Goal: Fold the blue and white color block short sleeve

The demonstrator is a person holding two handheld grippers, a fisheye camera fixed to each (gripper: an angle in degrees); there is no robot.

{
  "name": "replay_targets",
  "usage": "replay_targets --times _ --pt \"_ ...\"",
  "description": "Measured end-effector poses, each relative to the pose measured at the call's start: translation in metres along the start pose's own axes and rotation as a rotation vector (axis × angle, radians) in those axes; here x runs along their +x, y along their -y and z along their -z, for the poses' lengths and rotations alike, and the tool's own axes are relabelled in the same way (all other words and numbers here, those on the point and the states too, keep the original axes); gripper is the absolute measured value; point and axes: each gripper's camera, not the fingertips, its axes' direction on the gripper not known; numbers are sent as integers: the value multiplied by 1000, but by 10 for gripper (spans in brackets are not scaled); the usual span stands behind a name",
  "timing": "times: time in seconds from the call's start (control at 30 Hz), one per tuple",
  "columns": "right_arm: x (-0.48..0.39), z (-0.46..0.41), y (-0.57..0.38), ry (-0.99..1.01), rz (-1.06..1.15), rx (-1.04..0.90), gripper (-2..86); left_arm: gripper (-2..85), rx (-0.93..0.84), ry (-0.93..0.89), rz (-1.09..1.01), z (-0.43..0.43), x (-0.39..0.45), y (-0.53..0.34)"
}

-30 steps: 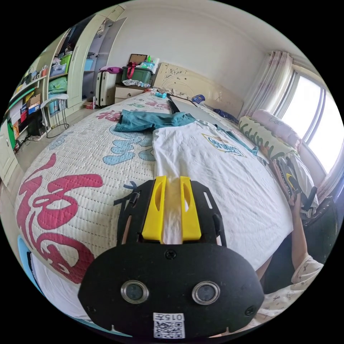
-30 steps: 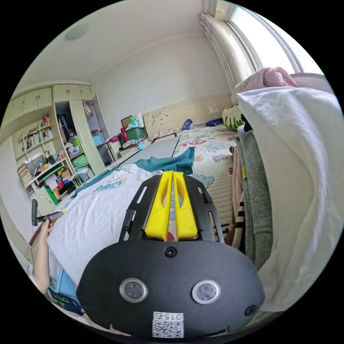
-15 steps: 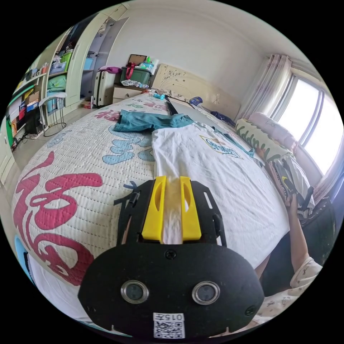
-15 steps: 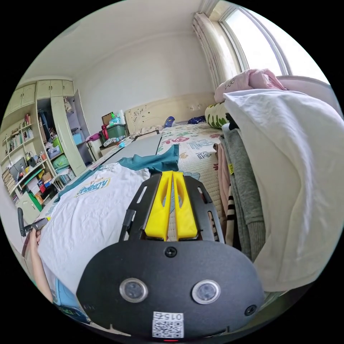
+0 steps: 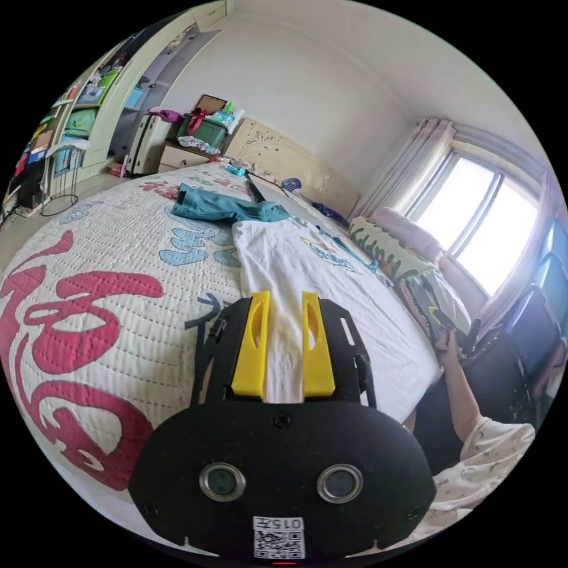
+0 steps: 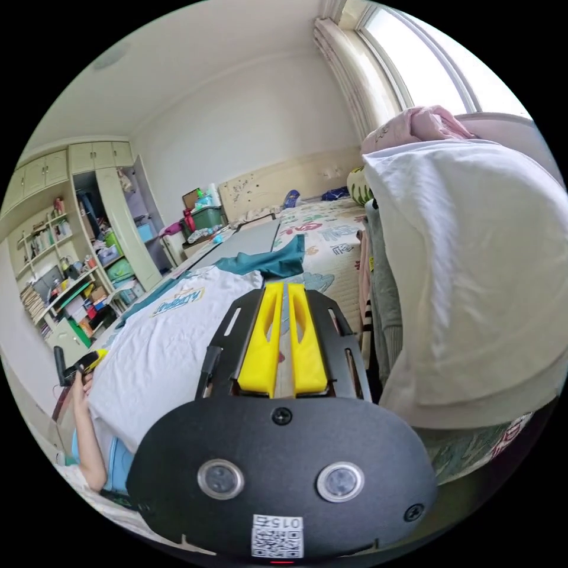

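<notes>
The shirt [image 5: 307, 278] lies flat on the bed [image 5: 89, 307]. The left gripper [image 5: 283, 299] stands parted over its hem, gripping nothing; the right gripper [image 6: 283, 291] is nearly closed and empty.

The shirt [image 5: 307, 278] is white in the body, with teal sleeves and a small blue and yellow chest print. The quilt [image 5: 89, 307] is cream, stitched in fine rows, with large pink-red characters and pale blue ones. Both grippers, left [image 5: 283, 302] and right [image 6: 281, 293], have yellow jaws on black frames. The bolster [image 5: 384, 251] is cream with green leaf shapes. In the right gripper view, the clothes pile [image 6: 467, 278] is white on top, with grey and pink layers below. The wardrobe [image 6: 112, 207] is pale green, and a person's sleeve [image 5: 497, 438] is cream with small specks.
</notes>
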Motion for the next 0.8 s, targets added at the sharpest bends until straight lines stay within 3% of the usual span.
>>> replay_targets --times 0.1,0.37,0.47,0.8 --pt "18 32 -18 127 25 -86 59 131 21 -156 -66 17 13 -21" --pt "40 71 -68 397 48 -292 100 137 109 -9 -95 53 78 -127" --pt "24 66 -79 432 127 -403 91 139 68 121 -109 46 105 -125" --pt "22 95 -94 465 166 -381 5 90 -15 137 -159 4 144 -48"
